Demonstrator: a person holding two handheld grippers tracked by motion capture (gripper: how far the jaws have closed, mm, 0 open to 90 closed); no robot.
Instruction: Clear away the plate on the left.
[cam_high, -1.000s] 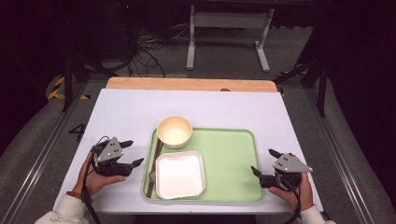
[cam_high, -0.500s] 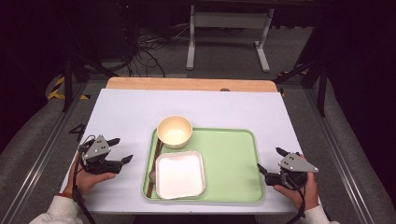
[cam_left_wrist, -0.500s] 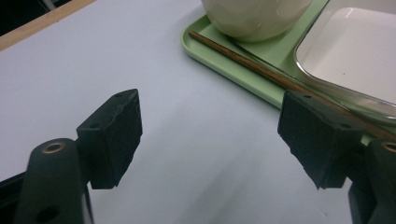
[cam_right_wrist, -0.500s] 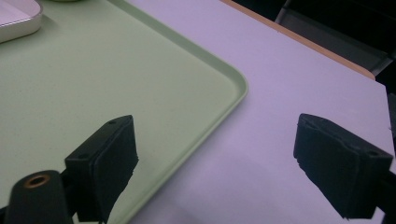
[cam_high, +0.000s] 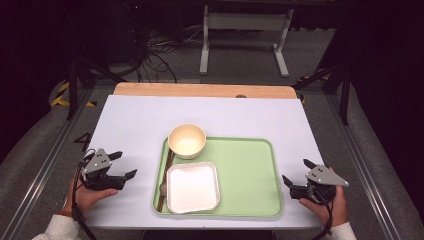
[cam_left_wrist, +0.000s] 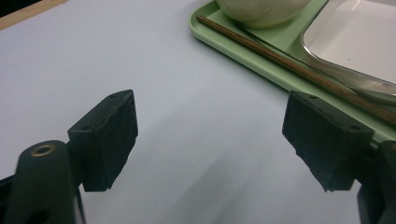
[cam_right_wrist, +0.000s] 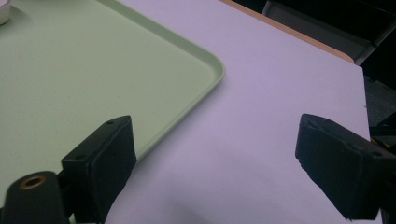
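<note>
A light green tray (cam_high: 250, 170) lies at the table's middle front. On it stand a cream bowl (cam_high: 186, 141) at the far left corner and a white square plate (cam_high: 192, 186) at the near left. Brown chopsticks (cam_high: 165, 172) lie along the tray's left rim. My left gripper (cam_high: 126, 164) rests on the white table left of the tray; its jaws have just been opening and nothing is between them. In the left gripper view (cam_left_wrist: 210, 140) the chopsticks (cam_left_wrist: 289, 65), bowl (cam_left_wrist: 261, 9) and plate (cam_left_wrist: 355, 42) lie ahead to the right. My right gripper (cam_high: 295, 171) is open and empty beside the tray's right rim (cam_right_wrist: 205, 88).
The white table top (cam_high: 225, 115) ends in a wooden strip (cam_high: 200, 90) at the far edge. Beyond it, on the dark floor, are cables (cam_high: 150, 65) and a metal stand (cam_high: 245, 30). Metal rails run along both sides of the table.
My left gripper has moved left, away from the tray, and its jaws stand wider. The right gripper has barely shifted to the right.
</note>
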